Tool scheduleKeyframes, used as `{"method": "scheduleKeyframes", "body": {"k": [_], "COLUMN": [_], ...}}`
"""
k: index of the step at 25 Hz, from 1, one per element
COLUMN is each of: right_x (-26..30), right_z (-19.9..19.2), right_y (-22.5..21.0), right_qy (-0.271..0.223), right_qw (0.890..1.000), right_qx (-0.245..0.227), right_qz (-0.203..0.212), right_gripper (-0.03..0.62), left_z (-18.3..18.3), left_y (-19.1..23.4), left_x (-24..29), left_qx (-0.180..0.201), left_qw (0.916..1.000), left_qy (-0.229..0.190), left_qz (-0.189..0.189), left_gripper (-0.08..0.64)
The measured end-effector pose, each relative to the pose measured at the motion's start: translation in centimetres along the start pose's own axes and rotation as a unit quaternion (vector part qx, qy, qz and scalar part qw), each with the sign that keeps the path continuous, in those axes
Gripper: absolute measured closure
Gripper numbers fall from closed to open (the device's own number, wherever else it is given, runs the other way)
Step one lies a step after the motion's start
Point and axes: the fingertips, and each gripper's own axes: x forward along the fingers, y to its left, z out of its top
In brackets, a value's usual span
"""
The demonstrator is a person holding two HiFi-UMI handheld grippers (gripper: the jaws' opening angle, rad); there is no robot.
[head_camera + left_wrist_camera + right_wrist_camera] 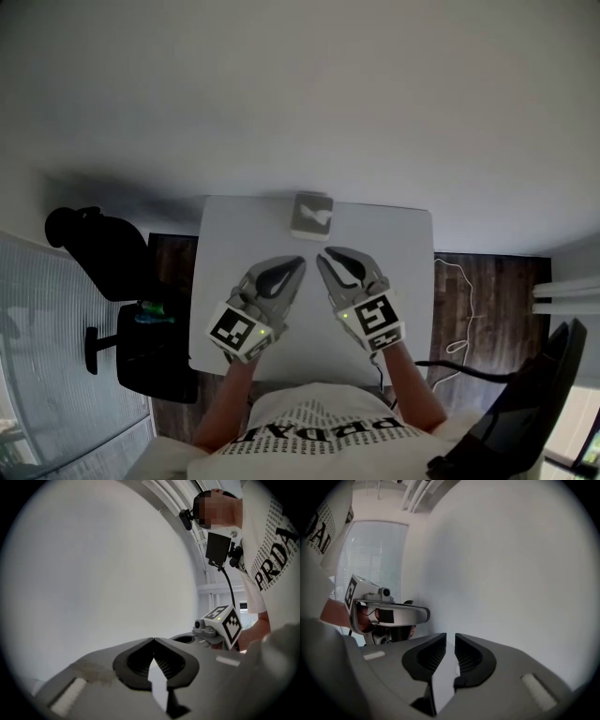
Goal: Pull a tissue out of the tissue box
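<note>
The grey tissue box (311, 216) stands at the far edge of the white table (403, 253), a white tissue sticking up from its top slot. Both grippers hover over the table's middle, short of the box and pointing toward it. My left gripper (300, 262) has its jaws meeting at the tips (153, 640), with nothing in them. My right gripper (324, 254) shows a narrow gap between its jaws (450, 637), which is empty. The box is outside both gripper views, which face the bare wall.
A black office chair (103, 253) stands left of the table, another dark chair (525, 412) at the lower right. A white cable (459, 309) lies on the wooden floor to the right. The person's white printed shirt (319, 431) is at the near edge.
</note>
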Motion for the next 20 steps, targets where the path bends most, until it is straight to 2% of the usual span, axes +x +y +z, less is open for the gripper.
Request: {"method": "scheduleKeyframes", "body": {"k": [12, 16, 20], "right_x": [4.9, 6.1, 7.5], "right_z": [-5.0, -7.0, -8.6], "right_y": [-3.5, -4.0, -4.7], "right_qy": [0.054, 0.068, 0.083], "right_qw": [0.998, 0.998, 0.996], "right_qx": [0.015, 0.021, 0.02], "right_qz": [0.004, 0.001, -0.002], "right_gripper": [0.506, 0.503, 0.495], "left_z": [-5.1, -6.8, -7.8], "left_y": [4.0, 4.7, 5.5], "left_x": [3.5, 4.0, 4.9], "left_qx": [-0.028, -0.034, -0.06], "left_qw": [0.9991, 0.9989, 0.9979], "left_qy": [0.033, 0.033, 0.026], "left_qz": [-0.001, -0.002, 0.002], "left_gripper": [0.566, 0.566, 0.566]}}
